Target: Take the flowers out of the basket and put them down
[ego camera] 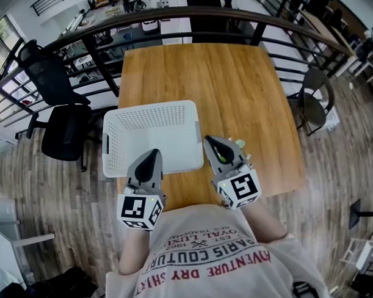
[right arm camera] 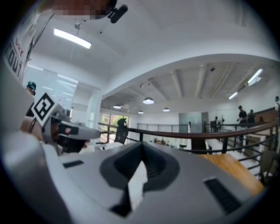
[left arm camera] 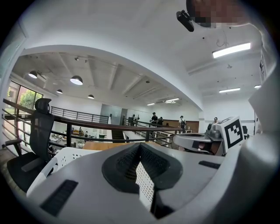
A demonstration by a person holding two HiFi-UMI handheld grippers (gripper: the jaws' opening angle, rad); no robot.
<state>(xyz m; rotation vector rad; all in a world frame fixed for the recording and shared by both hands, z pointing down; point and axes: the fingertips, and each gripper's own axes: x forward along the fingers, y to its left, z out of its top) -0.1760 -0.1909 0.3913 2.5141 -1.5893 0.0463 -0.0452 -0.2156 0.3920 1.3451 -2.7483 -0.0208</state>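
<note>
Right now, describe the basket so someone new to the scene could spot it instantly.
Find the wooden table beside the curved railing. On its near left part sits the basket, with the left gripper reaching over its near rim. It's the only white, rectangular, hole-patterned container there; the right gripper beside it is grey, like the left.

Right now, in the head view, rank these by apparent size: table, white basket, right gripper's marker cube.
1. table
2. white basket
3. right marker cube, smallest even though it is nearest the camera
</note>
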